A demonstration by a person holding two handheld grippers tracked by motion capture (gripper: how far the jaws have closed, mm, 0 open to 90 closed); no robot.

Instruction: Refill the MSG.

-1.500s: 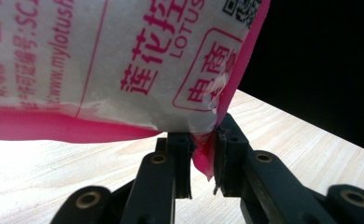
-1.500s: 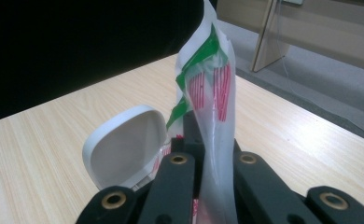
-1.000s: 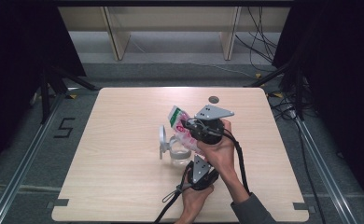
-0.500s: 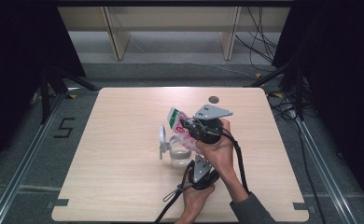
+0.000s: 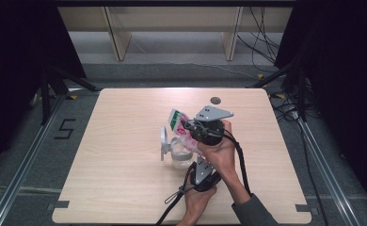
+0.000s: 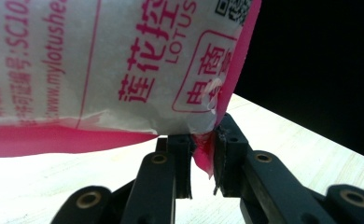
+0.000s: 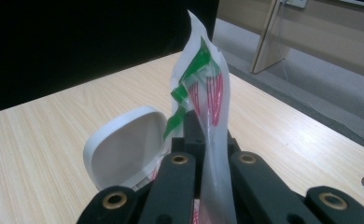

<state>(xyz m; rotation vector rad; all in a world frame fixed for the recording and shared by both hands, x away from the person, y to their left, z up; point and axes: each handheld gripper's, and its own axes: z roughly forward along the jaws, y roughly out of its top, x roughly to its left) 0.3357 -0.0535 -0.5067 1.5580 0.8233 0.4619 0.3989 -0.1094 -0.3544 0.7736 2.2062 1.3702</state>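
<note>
Wooden table (image 5: 125, 141), both jaws pinching packet (image 5: 179, 123)

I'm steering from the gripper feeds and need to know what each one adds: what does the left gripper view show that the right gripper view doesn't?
Left gripper view: the printed pink-and-white side of the packet, with red lettering, and its pink corner pinched between the left gripper jaws. Right gripper view: the packet's green-and-red end standing up edge-on, clamped by the right gripper, plus the open white lid of a container and wooden legs beyond the table. Both: the same packet, gripped, above the pale wooden table.
</note>
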